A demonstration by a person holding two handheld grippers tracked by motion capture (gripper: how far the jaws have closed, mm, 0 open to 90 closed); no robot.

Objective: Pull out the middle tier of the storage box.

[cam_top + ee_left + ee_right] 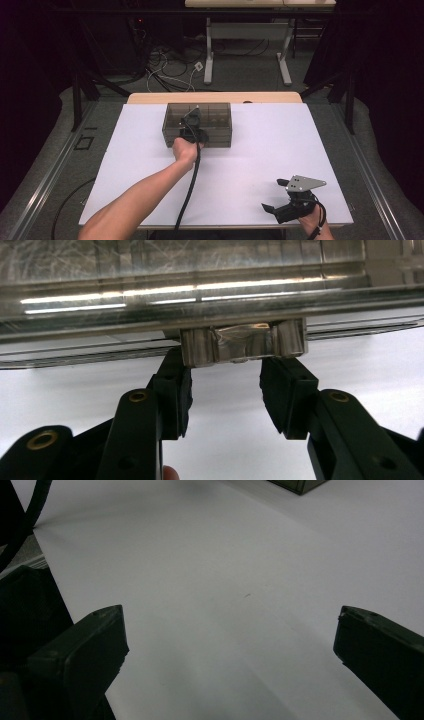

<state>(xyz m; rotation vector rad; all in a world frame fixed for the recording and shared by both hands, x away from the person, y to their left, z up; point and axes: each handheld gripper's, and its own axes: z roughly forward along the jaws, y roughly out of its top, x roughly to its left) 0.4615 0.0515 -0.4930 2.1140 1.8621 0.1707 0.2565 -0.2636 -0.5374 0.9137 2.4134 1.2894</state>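
A smoky see-through box (216, 120) with compartments stands at the back middle of the white table (260, 150). My left gripper (192, 131) is held against the box's front wall. In the left gripper view its jaws are open (225, 390), one to each side just under a small clear latch (242, 342) on the box's lower edge, with nothing between them. My right gripper (274, 196) hovers low near the table's front right corner. In the right gripper view it is wide open (230, 645) over bare white surface, and a corner of the box (300, 484) shows at the top.
The left gripper's black cable (188, 190) trails back along the forearm to the table's front edge. Beyond the table lie floor cables (165, 70) and another table's white legs (209, 60). Dark curtains stand at both sides.
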